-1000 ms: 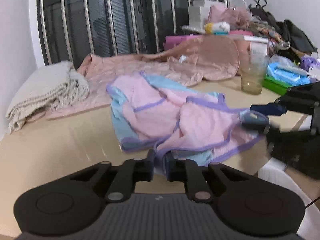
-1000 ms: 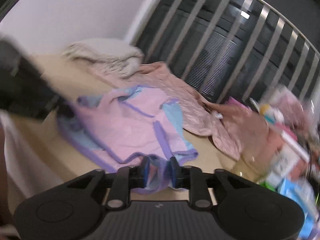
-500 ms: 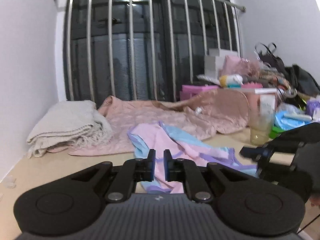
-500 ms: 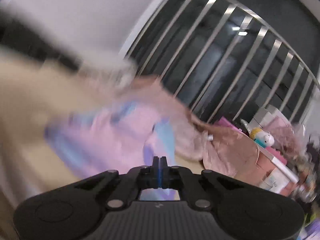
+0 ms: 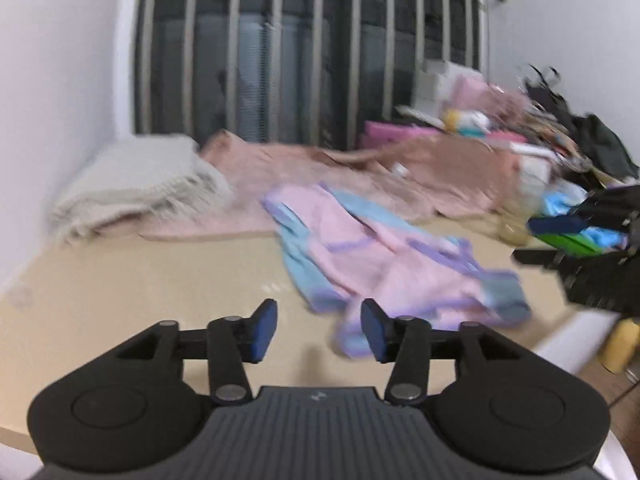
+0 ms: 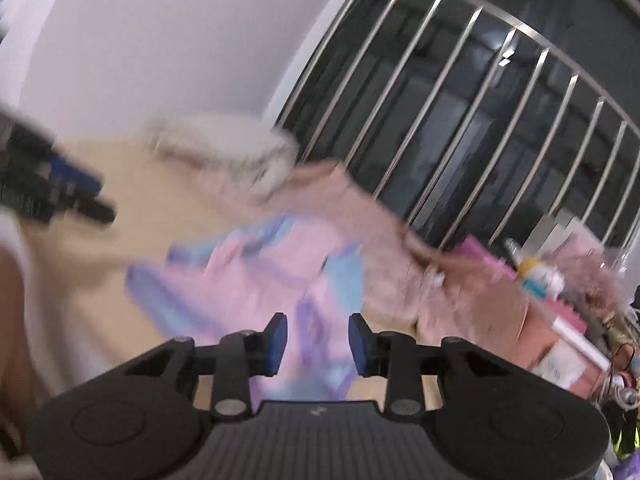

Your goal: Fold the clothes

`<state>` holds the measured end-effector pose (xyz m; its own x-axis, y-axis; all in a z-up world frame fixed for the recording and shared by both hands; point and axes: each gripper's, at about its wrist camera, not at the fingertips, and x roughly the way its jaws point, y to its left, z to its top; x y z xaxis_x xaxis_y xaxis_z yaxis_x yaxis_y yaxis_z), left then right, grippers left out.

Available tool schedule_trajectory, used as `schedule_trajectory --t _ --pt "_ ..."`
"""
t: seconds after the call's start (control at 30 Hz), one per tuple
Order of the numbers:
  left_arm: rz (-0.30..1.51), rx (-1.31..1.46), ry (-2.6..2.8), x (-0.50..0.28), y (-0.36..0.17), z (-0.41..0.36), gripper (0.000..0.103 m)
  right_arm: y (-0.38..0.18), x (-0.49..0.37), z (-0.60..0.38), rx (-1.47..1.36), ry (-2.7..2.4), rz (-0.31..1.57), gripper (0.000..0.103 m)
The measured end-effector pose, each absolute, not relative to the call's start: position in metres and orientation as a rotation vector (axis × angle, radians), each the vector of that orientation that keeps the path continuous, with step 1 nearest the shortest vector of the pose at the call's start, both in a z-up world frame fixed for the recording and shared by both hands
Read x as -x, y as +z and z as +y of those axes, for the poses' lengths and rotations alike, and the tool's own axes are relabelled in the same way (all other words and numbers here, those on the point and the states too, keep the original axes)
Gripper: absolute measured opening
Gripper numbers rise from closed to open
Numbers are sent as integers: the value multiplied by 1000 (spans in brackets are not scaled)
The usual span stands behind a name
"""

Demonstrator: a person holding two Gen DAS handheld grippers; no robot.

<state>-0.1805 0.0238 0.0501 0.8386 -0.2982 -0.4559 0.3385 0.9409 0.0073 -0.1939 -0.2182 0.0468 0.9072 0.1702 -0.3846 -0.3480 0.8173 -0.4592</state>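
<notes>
While both jaws are opening with nothing gripped, the left gripper [image 5: 319, 326] and right gripper [image 6: 318, 340] hover over the table [image 5: 120, 280]. At one o'clock ahead, the pink-and-blue garment [image 5: 384, 256] lies rumpled: likely light, limp and slippery, best pinched at its purple-trimmed hem. Beyond, at eleven o'clock, sits a folded grey blanket [image 5: 132, 188].

- A lived-in room of a home, with plain white walls [image 5: 60, 80].
- A beige worktop [image 5: 140, 280] carries clothes, a folded grey blanket [image 5: 132, 184] and a pink quilted cover [image 5: 320, 176].
- Metal bars [image 5: 276, 52] guard a dark window.
- Bags, boxes and toiletries [image 5: 500, 128] crowd one corner.
</notes>
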Motion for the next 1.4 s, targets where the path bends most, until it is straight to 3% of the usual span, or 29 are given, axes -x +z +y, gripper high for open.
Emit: schedule_trajectory --t 0.33,0.37,0.4,0.47,0.57,0.6,0.67,0.77,1.03,1.13,1.2,1.33,1.4 --pt "599 -245 -364 137 19 -8 54 12 194 -215 628 256 441 30" --pt "606 -236 -365 133 18 -8 45 11 192 -215 636 267 446 30" --pt "613 -228 -365 129 17 -8 25 9 190 -213 652 272 450 30" --pt "615 -188 -362 125 20 -6 4 4 186 -208 687 285 460 30" --pt "572 -94 -358 129 34 2 3 -7 177 -201 753 261 461 30" --pt "550 -67 -368 135 41 4 3 -10 174 -199 776 246 459 28" --pt "504 -36 -381 146 53 9 3 -12 169 -198 772 227 469 10" --pt "466 -26 -386 159 62 9 3 -13 161 -197 754 220 494 2" --pt "533 -114 -338 173 22 -22 9 48 199 -212 470 108 222 1" --pt "516 -84 -320 177 10 -34 19 60 209 -225 367 114 212 1" --pt "484 -84 -286 182 6 -40 33 61 215 -231 327 114 210 1" --pt "454 -97 -291 194 8 -48 35 63 223 -242 258 116 200 1" --pt "447 -88 -329 203 11 -50 43 66 225 -242 246 139 206 1"
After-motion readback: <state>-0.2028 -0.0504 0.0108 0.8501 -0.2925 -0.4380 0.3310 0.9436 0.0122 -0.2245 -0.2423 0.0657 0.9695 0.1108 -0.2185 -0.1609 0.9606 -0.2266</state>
